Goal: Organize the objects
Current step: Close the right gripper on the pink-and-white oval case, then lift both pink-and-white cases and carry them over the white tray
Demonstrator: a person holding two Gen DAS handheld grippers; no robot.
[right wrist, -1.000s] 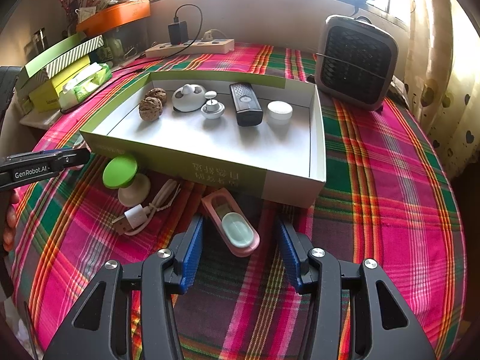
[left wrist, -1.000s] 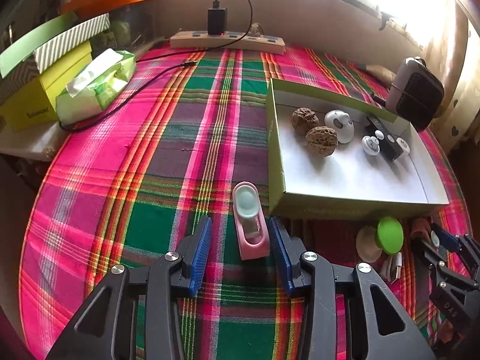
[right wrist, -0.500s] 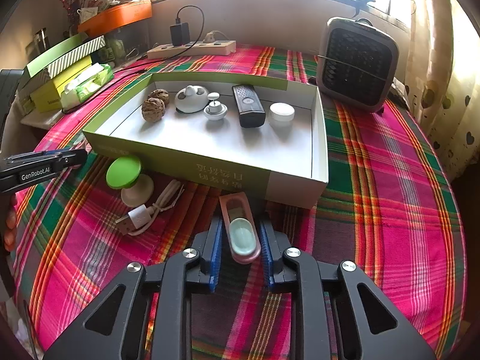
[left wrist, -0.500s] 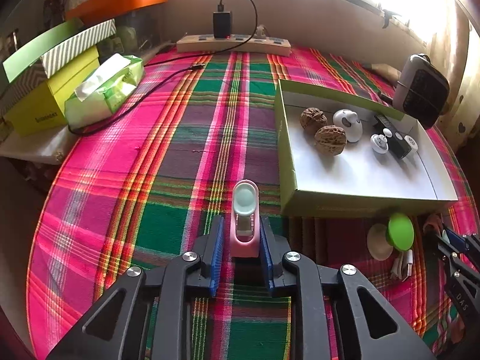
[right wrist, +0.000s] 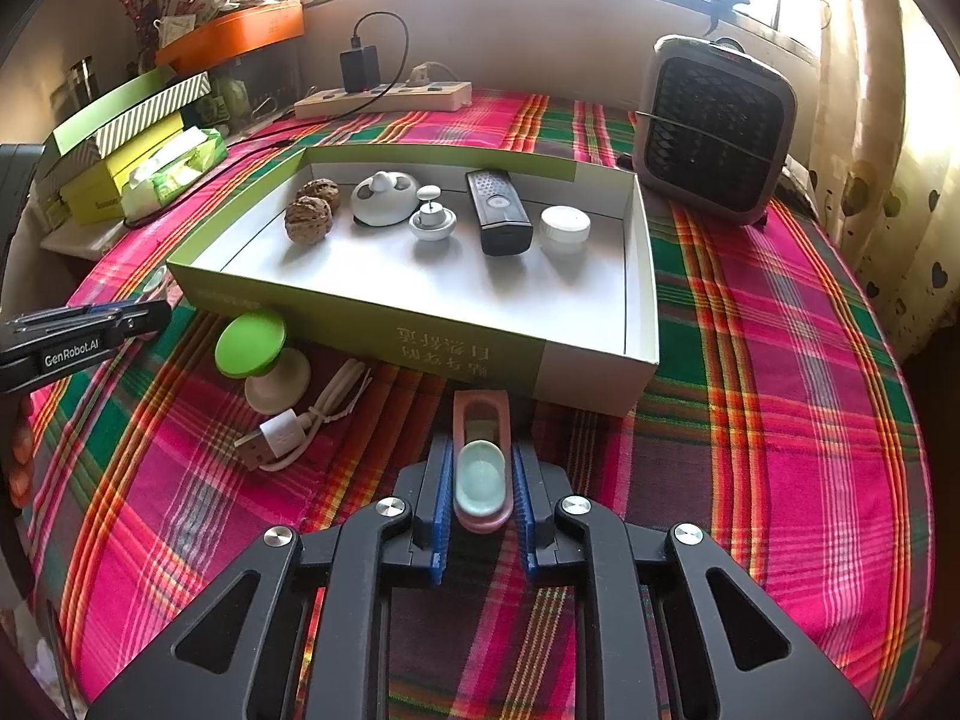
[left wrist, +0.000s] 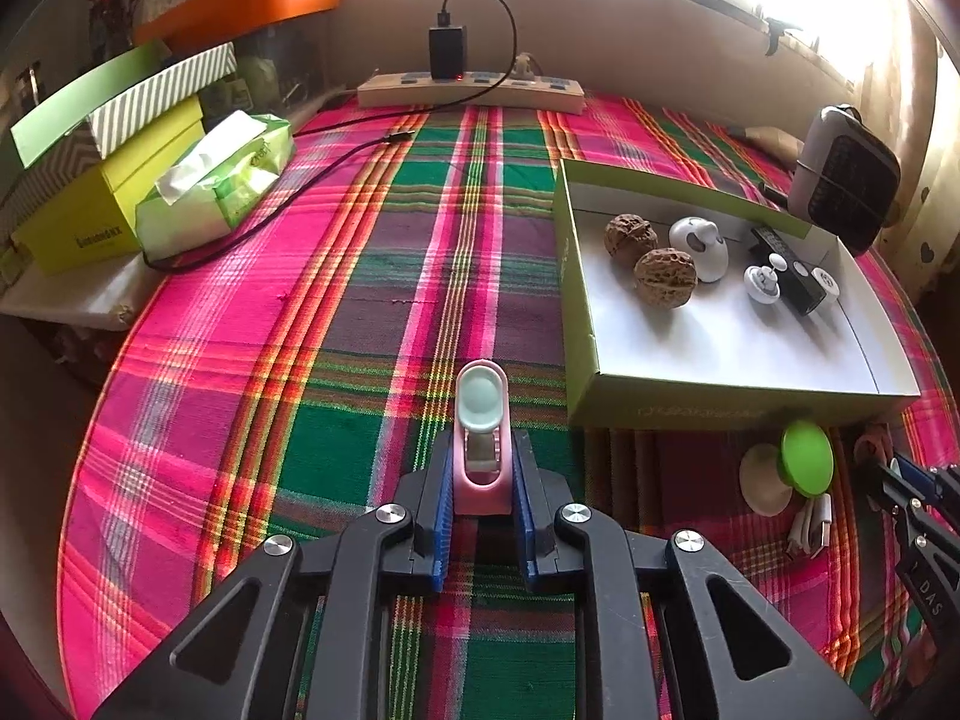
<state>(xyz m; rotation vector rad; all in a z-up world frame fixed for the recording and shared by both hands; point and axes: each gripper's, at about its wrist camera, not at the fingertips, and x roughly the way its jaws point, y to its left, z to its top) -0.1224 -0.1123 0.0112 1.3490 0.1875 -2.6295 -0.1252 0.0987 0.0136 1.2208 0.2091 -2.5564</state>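
Nearest, left hand-held gripper pinching a pink clip against the plaid-clothed desk; right hand-held gripper closing on another pink clip, pads against its sides. Just beyond, green-walled tray holding walnuts, a remote and small white items. Farthest, power strip against the wall, fan heater and stacked boxes under a sunlit window.

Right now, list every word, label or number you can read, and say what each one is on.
"GenRobot.AI": on the side of the left gripper, in the right wrist view.
"DAS": on the right gripper, whose jaws are closing on a pink clip.
Green box, front wall: Chinese characters, upside down, not readable.
Yellow box and tissue pack: print too blurred to read.
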